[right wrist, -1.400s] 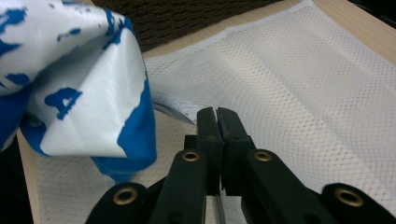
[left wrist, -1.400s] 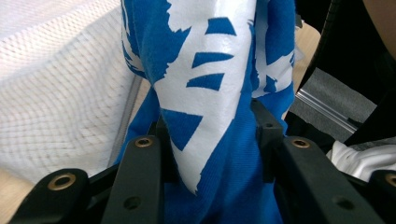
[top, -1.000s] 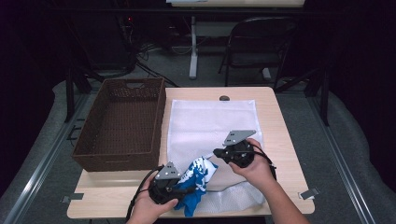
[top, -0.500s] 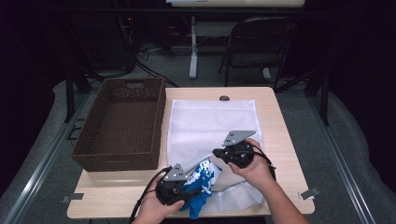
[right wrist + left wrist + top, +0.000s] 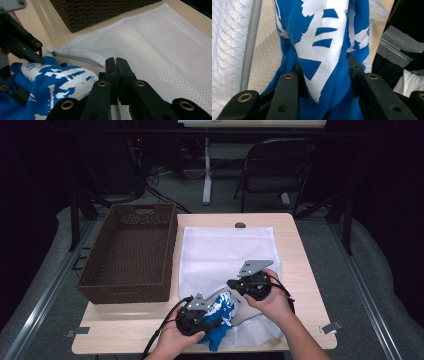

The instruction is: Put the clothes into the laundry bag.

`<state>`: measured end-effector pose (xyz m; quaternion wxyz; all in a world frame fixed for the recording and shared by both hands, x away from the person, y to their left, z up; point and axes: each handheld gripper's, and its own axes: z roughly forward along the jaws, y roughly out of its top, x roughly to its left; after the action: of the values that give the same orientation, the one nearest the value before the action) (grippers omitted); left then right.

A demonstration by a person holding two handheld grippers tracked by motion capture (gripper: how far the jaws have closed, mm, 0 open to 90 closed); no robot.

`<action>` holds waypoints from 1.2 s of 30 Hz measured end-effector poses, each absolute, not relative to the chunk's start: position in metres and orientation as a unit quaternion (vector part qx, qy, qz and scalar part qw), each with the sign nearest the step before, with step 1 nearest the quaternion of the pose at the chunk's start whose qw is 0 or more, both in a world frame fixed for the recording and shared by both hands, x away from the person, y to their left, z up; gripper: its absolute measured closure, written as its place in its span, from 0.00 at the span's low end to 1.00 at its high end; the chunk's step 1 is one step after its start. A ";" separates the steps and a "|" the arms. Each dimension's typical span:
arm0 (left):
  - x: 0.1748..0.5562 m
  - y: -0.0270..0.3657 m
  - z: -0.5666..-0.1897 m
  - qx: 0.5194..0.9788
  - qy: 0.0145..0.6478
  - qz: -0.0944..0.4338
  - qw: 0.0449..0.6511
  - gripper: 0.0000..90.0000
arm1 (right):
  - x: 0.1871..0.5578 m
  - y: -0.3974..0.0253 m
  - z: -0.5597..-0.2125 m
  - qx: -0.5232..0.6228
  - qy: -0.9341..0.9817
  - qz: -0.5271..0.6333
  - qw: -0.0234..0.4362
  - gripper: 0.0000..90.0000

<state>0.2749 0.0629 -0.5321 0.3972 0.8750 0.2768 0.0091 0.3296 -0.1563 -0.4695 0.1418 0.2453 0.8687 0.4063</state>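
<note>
Left gripper (image 5: 200, 312) clamps the blue-and-white garment (image 5: 220, 312) at the table's (image 5: 300, 250) near edge; right gripper (image 5: 235, 284), jaws pressed together, pinches the white mesh laundry bag's (image 5: 225, 252) zippered opening.

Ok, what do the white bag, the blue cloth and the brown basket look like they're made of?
The bag looks like white synthetic mesh: fine open holes show across it, with a grey zipper along its edge. The cloth seems a soft knit, likely cotton jersey, matte blue with a white print. The basket looks woven, wicker or a plastic imitation; I can't tell which.
</note>
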 end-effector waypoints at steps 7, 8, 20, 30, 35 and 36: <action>0.288 0.057 -0.537 0.866 0.304 0.008 0.396 0.71 | 0.329 -0.155 -0.469 0.243 0.869 0.407 0.141 0.99; 0.290 0.056 -0.539 0.868 0.307 0.007 0.391 0.71 | 0.329 -0.155 -0.469 0.243 0.869 0.407 0.141 0.99; 0.295 0.045 -0.553 0.881 0.319 0.028 0.348 0.66 | 0.328 -0.156 -0.469 0.243 0.869 0.407 0.141 0.99; 0.295 0.044 -0.558 0.880 0.322 0.046 0.346 0.62 | 0.329 -0.156 -0.469 0.244 0.869 0.407 0.141 0.99; 0.295 0.045 -0.556 0.876 0.329 0.038 0.351 0.53 | 0.329 -0.156 -0.469 0.244 0.869 0.407 0.141 0.99; 0.295 0.045 -0.555 0.875 0.331 0.037 0.351 0.50 | 0.329 -0.156 -0.469 0.243 0.869 0.407 0.141 0.99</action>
<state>0.2945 0.0453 -0.5553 0.3510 0.8751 0.3312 0.0372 0.3287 -0.1564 -0.4695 0.1412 0.2434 0.8690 0.4069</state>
